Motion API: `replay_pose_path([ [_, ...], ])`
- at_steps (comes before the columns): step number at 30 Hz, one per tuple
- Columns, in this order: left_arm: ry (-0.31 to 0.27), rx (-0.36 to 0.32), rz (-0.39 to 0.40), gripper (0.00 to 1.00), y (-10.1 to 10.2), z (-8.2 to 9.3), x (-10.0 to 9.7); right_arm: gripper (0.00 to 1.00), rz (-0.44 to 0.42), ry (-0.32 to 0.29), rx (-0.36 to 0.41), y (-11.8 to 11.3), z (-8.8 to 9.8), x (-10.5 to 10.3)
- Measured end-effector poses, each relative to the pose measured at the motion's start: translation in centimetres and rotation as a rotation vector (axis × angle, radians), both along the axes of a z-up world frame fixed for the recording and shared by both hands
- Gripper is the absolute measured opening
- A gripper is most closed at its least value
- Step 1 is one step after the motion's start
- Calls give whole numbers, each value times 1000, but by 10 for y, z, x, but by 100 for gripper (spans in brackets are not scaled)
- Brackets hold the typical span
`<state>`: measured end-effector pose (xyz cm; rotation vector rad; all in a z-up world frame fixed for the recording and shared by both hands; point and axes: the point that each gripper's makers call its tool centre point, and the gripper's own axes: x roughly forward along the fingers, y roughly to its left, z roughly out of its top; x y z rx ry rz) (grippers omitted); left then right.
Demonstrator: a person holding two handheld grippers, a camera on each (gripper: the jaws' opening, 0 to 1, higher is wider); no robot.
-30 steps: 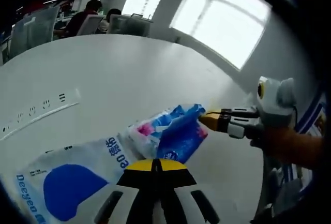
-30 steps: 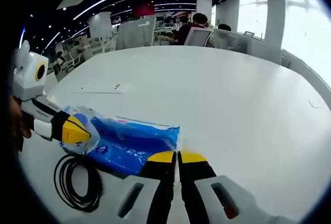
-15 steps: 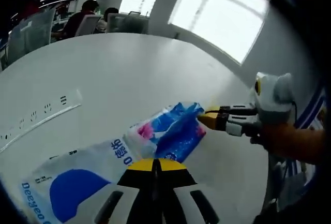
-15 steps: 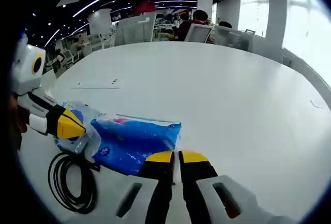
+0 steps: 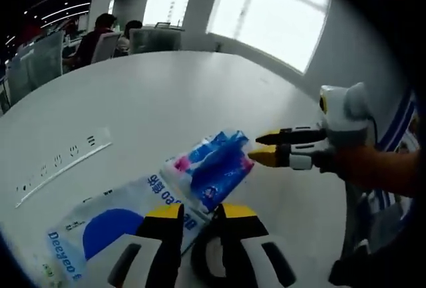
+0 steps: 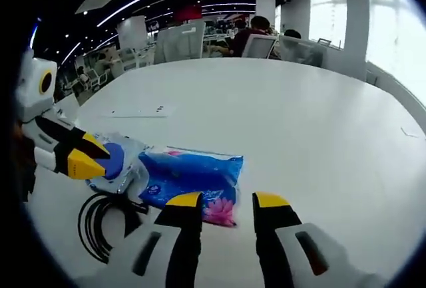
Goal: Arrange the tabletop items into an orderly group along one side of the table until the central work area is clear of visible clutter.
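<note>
- left gripper [image 5: 198, 213] – jaws apart, gripping nothing, over the white-and-blue bag [image 5: 100, 231] and black cable [image 5: 203, 265]
- blue tissue pack [image 5: 212, 168] at 12 o'clock of it, lying flat on the white table [image 5: 153, 95]
- right gripper [image 6: 226, 201] – jaws spread, empty, tissue pack [image 6: 193, 178] just ahead at 11 o'clock
- coiled cable [image 6: 106, 225] at 9 o'clock, bag [image 6: 123, 165] beyond
- people seated far behind
</note>
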<state>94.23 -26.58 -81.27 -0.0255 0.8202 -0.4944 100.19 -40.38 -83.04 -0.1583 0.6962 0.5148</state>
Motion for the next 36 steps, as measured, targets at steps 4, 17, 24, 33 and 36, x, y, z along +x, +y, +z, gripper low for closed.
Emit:
replay_pose_path([
  [4,20,10,3,23,3,-5,-13,34,51,14,2,10,-2,-18],
  [17,92,28,15,23,4,-36,-52,43,189,118,70,54,-18,-75],
  [24,73,42,64,20,12,-41,-53,41,216,179,78,66,-32,-93],
  [33,111,41,99,21,20,-57,-58,26,240,187,49,75,-46,-99],
  [36,122,34,111,15,20,-66,-58,18,234,182,37,75,-48,-98],
])
